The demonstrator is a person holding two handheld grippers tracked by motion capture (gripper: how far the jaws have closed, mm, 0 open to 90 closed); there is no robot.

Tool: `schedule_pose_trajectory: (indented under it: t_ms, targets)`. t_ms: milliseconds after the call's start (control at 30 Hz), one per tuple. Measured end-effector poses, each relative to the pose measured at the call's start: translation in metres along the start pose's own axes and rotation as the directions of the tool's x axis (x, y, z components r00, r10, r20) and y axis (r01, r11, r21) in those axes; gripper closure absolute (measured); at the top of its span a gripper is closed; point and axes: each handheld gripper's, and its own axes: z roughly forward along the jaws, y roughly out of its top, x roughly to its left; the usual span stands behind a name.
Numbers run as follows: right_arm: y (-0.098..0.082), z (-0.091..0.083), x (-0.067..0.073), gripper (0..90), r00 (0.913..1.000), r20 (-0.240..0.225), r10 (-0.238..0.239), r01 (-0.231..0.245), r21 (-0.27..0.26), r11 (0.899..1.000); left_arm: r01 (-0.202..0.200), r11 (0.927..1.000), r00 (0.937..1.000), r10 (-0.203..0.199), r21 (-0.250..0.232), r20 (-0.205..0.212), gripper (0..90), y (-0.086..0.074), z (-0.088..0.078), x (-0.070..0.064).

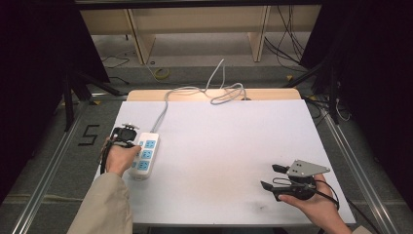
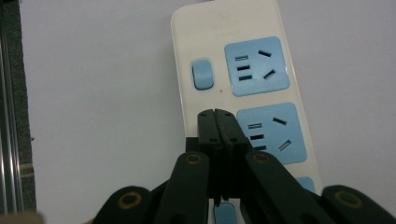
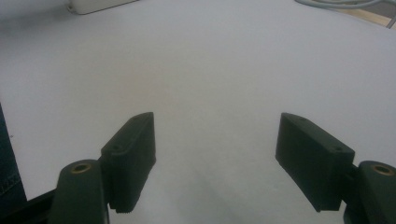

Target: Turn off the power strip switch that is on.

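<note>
1. Power strip (image 2: 243,88): white body with blue sockets and blue rocker switches. I find it directly under the tips of my left hand-held gripper (image 2: 215,113), at the left edge of the surface (image 1: 219,161).
2. Long axis: in the left gripper view the strip runs straight away from that gripper, in line with its jaws. Its cord (image 1: 163,109) leaves from the far end.
3. Switch (image 2: 202,74): one blue rocker lies just ahead of the tips, slightly to their left. A second blue one (image 2: 227,213) shows beneath the jaws, nearer the hand.
4. Left hand-held gripper: jaws pressed fully together, nothing between them. The tips sit over the strip's white top beside the second socket (image 2: 273,130); I cannot tell whether they touch it.
5. Right hand-held gripper (image 1: 275,176): jaws spread wide, holding nothing, resting well apart from the strip on the opposite side of the surface.
6. Judgement: the left hand is by far the nearer. A switch press would fall to it, with a short push forward along the strip.
</note>
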Motion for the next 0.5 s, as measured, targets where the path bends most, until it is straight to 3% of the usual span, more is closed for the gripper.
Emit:
schedule_pose_trajectory:
  t_ms: [500]
  targets:
    - [0.0,-0.0002,0.0006,29.1,1.0,-0.003,0.0,0.0,0.003,1.0,-0.002,0.9998,1.0,0.002,0.02,0.006,89.7,-0.0004,0.003,-0.0001]
